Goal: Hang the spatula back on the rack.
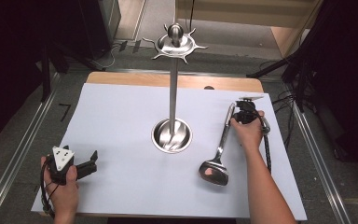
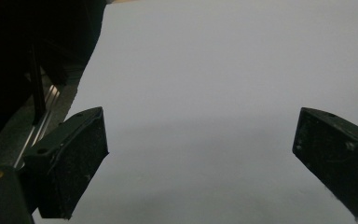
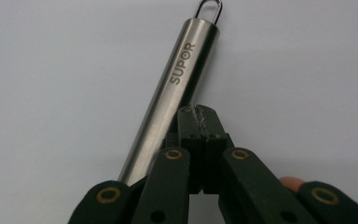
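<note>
On the white sheet (image 1: 121, 121) covering the table, a steel utensil stand (image 1: 172, 93) rises from a round dished base at the centre, with a ring of hooks at its top. To its right lies a steel spatula (image 1: 219, 149), its slotted head nearest the person and its tubular handle, marked SUPOR, pointing away with a wire loop at the far end. The person's right forearm reaches forward along the right side of the sheet, and the right hand (image 1: 248, 133) holds the right gripper (image 1: 242, 108) at the handle's far end. In the right gripper view, the two black jaws are pressed flat together, over and just beside the handle rather than around it; whether they touch it cannot be told. At the near left corner, the left hand (image 1: 61, 186) rests low on the sheet with the left gripper (image 1: 89, 161) pointing toward the centre. In the left gripper view its jaws stand wide apart over bare sheet.
</note>
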Action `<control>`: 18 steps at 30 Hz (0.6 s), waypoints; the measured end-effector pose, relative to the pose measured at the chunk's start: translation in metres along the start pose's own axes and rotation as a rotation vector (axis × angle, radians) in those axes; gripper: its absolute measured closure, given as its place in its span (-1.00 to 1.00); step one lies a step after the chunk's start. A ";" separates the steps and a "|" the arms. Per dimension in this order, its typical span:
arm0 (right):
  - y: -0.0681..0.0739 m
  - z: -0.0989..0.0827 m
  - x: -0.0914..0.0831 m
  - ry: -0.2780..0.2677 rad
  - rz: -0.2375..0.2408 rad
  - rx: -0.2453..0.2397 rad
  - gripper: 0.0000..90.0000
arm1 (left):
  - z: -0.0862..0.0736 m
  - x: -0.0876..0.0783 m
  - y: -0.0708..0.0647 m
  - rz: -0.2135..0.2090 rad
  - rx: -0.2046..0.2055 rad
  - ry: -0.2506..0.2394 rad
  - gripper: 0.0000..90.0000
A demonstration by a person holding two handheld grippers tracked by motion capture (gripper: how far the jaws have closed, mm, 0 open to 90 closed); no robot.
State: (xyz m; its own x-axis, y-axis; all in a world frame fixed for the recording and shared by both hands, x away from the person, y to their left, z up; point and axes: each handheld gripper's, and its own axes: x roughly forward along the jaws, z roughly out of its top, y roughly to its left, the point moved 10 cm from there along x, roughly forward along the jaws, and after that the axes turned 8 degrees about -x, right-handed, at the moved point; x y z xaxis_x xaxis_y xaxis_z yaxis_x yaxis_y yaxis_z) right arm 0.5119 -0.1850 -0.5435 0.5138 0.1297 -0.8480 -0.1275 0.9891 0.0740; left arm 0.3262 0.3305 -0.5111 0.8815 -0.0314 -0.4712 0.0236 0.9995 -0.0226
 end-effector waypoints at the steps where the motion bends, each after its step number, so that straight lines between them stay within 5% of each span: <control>1: 0.000 0.000 0.000 0.000 0.000 0.000 1.00 | 0.000 0.000 0.000 0.001 -0.001 -0.001 -0.91; 18: 0.043 0.002 0.005 -0.006 0.045 -0.080 1.00 | 0.000 0.000 0.001 0.000 -0.007 0.006 -0.91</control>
State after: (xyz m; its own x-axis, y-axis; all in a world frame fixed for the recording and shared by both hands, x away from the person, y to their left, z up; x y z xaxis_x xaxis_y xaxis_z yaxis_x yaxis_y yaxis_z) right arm 0.5106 -0.1414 -0.5434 0.5113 0.1744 -0.8415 -0.2178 0.9735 0.0695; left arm 0.3265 0.3313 -0.5116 0.8785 -0.0316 -0.4767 0.0203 0.9994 -0.0289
